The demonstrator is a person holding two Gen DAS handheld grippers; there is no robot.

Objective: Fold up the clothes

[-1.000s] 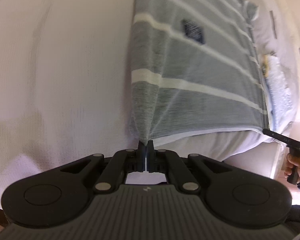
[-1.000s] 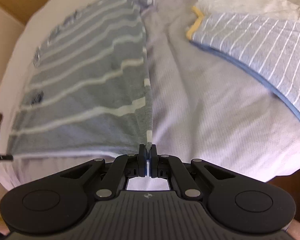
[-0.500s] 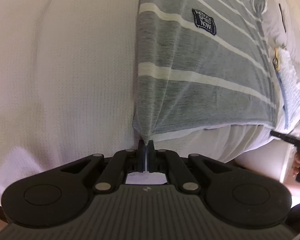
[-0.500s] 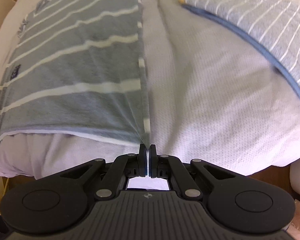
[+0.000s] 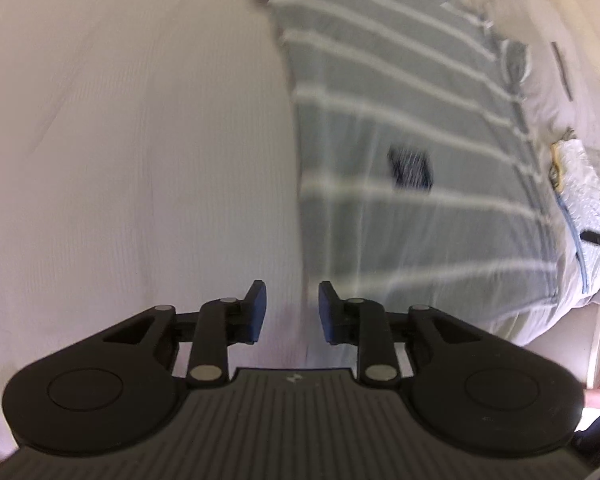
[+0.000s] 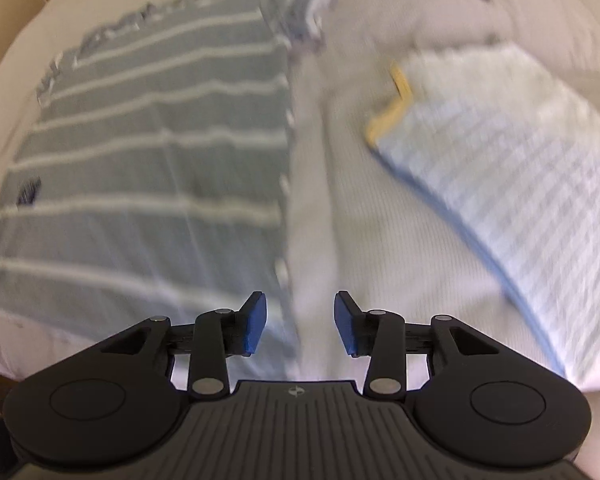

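Both the left gripper [image 5: 292,308] and right gripper [image 6: 300,322] are opening, jaws apart, pinching nothing above the striped shirt [image 5: 400,128] on the bed [image 5: 120,140].

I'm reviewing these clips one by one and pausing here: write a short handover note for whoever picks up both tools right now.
Left tool: jaws opening, nothing between them, above the hem corner of the grey striped shirt.
Right tool: jaws opening, empty, above the shirt's other hem corner.
Things: the shirt lies spread flat on the white bed cover, dark patch facing up. A blue-and-white striped garment with yellow trim lies apart from it, on the right in the right wrist view.
Done: shirt laid out, both corners let go.
Left: every fold on the shirt; the other garment's state is too blurred to judge.
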